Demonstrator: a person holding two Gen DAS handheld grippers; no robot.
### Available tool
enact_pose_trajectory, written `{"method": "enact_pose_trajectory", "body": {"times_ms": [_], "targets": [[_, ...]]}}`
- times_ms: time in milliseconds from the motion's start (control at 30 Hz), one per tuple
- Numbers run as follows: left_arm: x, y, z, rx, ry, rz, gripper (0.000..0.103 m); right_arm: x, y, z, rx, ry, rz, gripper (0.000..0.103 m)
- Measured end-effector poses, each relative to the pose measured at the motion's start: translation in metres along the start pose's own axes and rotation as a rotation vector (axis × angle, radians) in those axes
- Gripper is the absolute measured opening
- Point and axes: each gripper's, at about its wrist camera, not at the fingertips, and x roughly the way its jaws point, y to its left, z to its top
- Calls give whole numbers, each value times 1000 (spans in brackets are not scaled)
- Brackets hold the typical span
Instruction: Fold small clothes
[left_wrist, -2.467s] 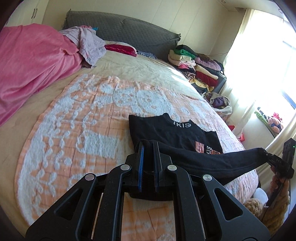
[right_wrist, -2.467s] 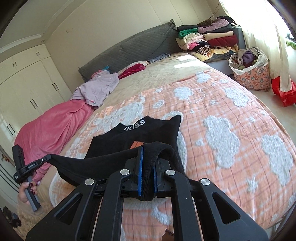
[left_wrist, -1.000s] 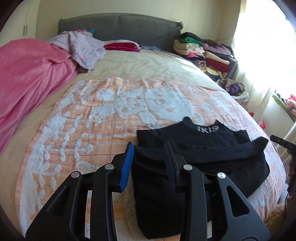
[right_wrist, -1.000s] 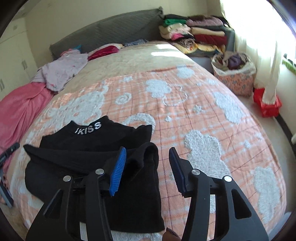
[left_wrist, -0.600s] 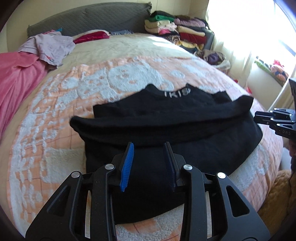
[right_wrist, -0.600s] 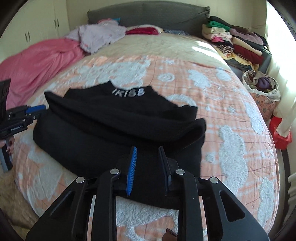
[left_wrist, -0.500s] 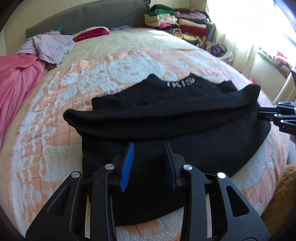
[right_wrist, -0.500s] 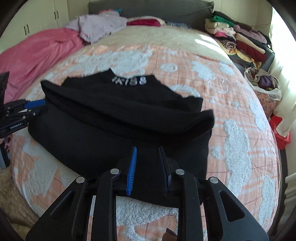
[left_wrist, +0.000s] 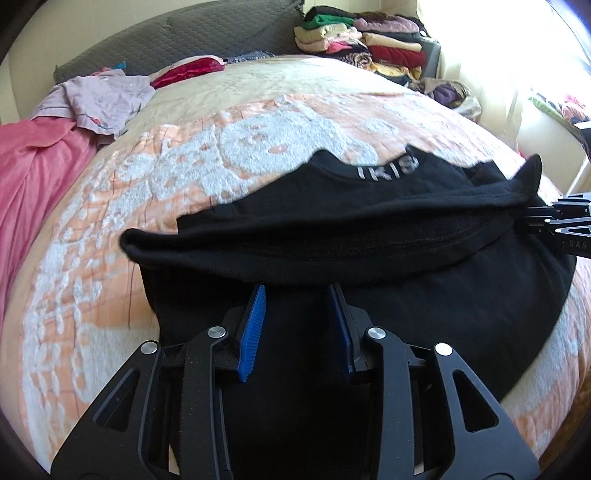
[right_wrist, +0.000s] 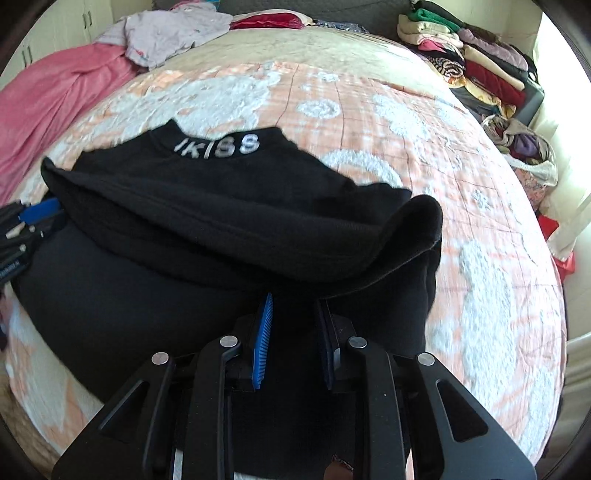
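Observation:
A black top with white collar lettering lies on the peach and white blanket, its lower half folded up into a thick roll across the middle. My left gripper hovers low over the near-left part, jaws opening, with black cloth beneath the gap and no pad pressing. My right gripper sits over the near-right part, jaws narrow but apart, with cloth under them and nothing pinched. Each gripper shows at the other view's edge: the right gripper and the left gripper.
A pink cover and a lilac garment lie on the bed's left side. Stacked folded clothes stand at the far right by the grey headboard. A bag of clothes sits on the floor beyond the bed's right edge.
Both grippers, earlier shut on the hem, laid it over the top and let go. They then sank closer to the garment's near part. The right jaws narrowed.

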Motion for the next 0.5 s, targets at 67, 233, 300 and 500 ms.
{"method": "enact_pose_trajectory", "body": {"times_ms": [67,233,300,500], "targets": [[1,5,6,-15,-18,7,31,0,-5,9,13,-17,-10,21],[-1,30,24,-87,-32,14,31,-5,-31,32,112,-76,-11,21],[-6,44,28,-115,-39,32,31,-9,-44,35,143,-100,-12,23],[-17,82,23,-207,-46,36,38,-14,-79,27,233,-138,-41,23]]}}
